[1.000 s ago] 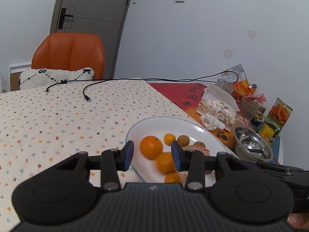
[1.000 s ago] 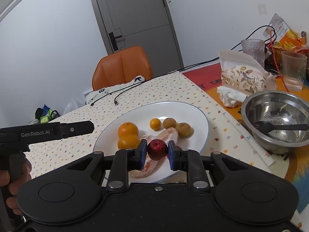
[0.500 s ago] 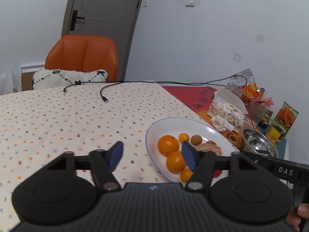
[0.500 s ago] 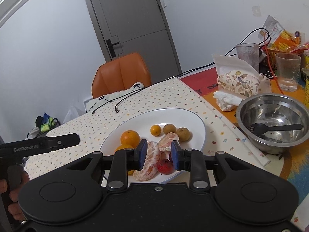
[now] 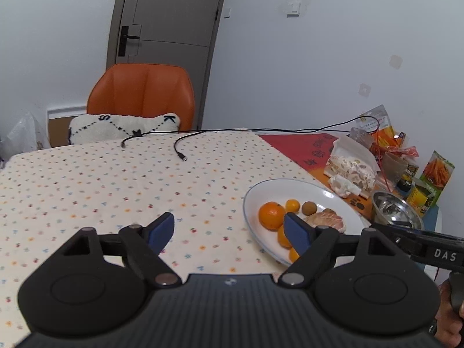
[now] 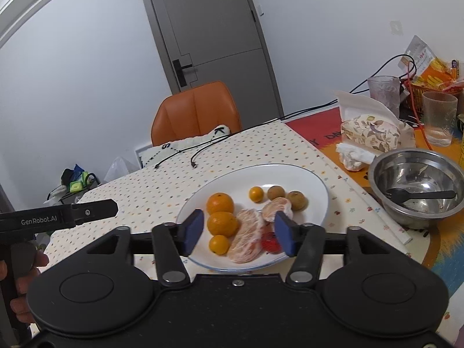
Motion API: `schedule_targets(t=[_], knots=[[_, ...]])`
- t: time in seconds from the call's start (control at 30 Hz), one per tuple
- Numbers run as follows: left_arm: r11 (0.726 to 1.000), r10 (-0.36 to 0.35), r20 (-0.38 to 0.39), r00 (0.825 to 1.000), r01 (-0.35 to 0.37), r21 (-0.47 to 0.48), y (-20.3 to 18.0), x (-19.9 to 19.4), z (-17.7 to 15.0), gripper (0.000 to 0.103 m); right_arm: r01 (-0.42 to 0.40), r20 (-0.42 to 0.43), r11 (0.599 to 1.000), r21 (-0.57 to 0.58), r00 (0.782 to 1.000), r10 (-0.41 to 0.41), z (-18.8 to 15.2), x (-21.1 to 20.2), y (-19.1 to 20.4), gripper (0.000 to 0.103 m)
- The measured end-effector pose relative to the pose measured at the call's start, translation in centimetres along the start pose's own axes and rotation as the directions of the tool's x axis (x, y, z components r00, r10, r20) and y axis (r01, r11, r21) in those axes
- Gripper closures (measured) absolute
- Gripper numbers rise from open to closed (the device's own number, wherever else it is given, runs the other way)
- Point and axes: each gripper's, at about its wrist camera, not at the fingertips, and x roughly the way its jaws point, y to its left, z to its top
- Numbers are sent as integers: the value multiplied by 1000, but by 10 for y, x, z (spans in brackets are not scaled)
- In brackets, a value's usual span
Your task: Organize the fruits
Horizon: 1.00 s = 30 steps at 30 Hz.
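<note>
- Both grippers are seen with jaws spread wide and nothing held: the right gripper [image 6: 237,232] is held above the near rim of the white plate [image 6: 316,179], and the left gripper [image 5: 229,232] is held over the dotted bench [image 5: 116,179] just left of that plate.
- On the plate, two large oranges [image 6: 220,203] are seen one behind the other, with a small orange [image 6: 219,244] in front of them and another [image 6: 256,194] farther back.
- Two brown round fruits [image 6: 276,192] are placed toward the far right of the plate.
- Peeled citrus pieces [image 6: 246,239] are laid in the middle, and a red fruit [image 6: 270,242] is seen touching them near the front rim.
- A steel bowl [image 6: 417,185] with a black spoon [image 6: 420,195] inside is set right of the plate.
</note>
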Motion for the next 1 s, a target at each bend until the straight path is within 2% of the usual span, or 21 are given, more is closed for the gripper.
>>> schedule_targets(t=[0.07,0.17,0.23,0.4,0.6,1.0], knots=[[1000,10,-7,1000,-10,-2,3,-5,-1,22,-7,5,1000,-2,1000,7,0,-2,4,37],[1000,26,-13,1000,-26,-11,8,-13,-1,20,-17,16,1000,-14,1000,17,1,-7,11,20],[999,42,-11,999,-42,-12,11,-19,-2,12,-20,26,1000,-23,999,21,1,-11,16,8],[997,71,-13,997,-71,-13,16,-33,-3,10,-41,30,999,-17,999,42,1,-18,23,0],[996,77,-33,996,-78,-33,20,-48,-9,5,-46,25,999,3,999,45,-1,-26,28,0],[995,100,-30,995,-100,-7,28,-81,-15,4,-43,-5,999,0,999,43,-1,-43,46,0]])
